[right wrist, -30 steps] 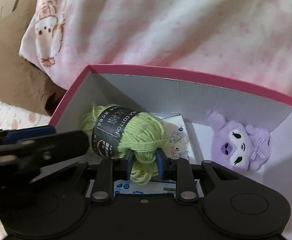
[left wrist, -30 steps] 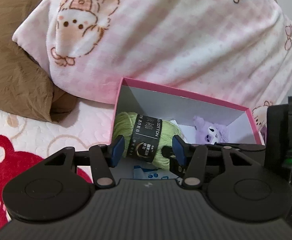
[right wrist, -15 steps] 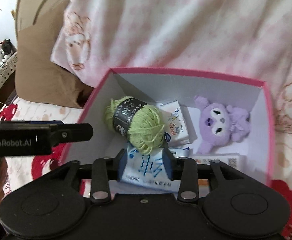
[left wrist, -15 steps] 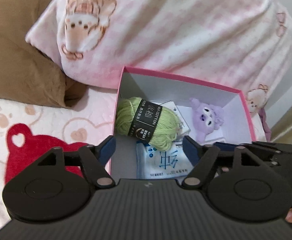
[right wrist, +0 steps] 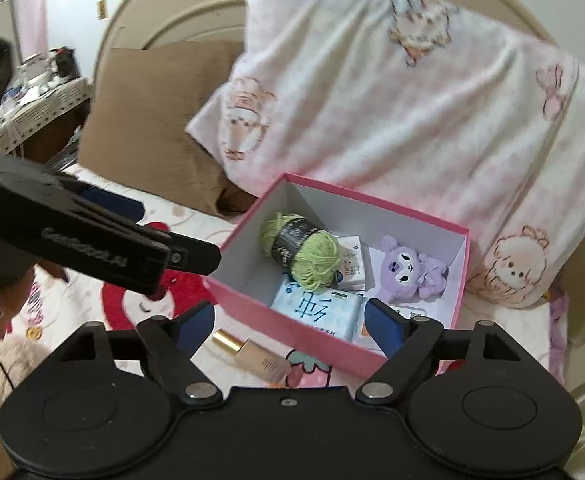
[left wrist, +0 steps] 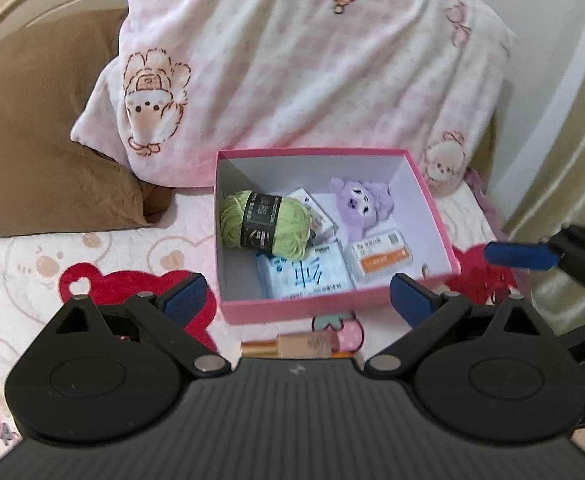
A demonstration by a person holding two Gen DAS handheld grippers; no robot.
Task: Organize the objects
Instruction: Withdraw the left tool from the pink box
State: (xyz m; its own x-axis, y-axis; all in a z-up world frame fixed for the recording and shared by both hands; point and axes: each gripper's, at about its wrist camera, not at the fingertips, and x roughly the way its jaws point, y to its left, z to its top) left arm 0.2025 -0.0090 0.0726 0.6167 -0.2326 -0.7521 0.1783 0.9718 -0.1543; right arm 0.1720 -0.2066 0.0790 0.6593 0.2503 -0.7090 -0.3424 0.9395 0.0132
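Observation:
A pink box (left wrist: pixel 292 308) (right wrist: pixel 252 312) sits on the bed. Inside lie a green yarn ball (left wrist: pixel 266 230) (right wrist: pixel 302 254), a purple plush (left wrist: pixel 362 204) (right wrist: pixel 406 268), a blue tissue pack (left wrist: pixel 304 276) (right wrist: pixel 318 310), a small white pack (left wrist: pixel 312 210) (right wrist: pixel 352 262) and an orange-striped packet (left wrist: pixel 380 254). A beige makeup bottle (left wrist: pixel 304 346) (right wrist: pixel 254 358) lies on the sheet in front of the box. My left gripper (left wrist: pixel 298 298) is open and empty, back from the box. My right gripper (right wrist: pixel 290 326) is open and empty, above the bottle and the box's near wall.
A pink cartoon-print pillow (left wrist: pixel 312 64) (right wrist: pixel 412 128) leans behind the box, a brown pillow (left wrist: pixel 40 140) (right wrist: pixel 152 116) to its left. The sheet (left wrist: pixel 92 256) has red bear prints. A cluttered side table (right wrist: pixel 36 88) stands far left. A curtain (left wrist: pixel 572 120) hangs at right.
Both grippers have pulled up and back from the box and opened wide. The right gripper let go of the green yarn, which now lies in the box. The makeup bottle has come into view.

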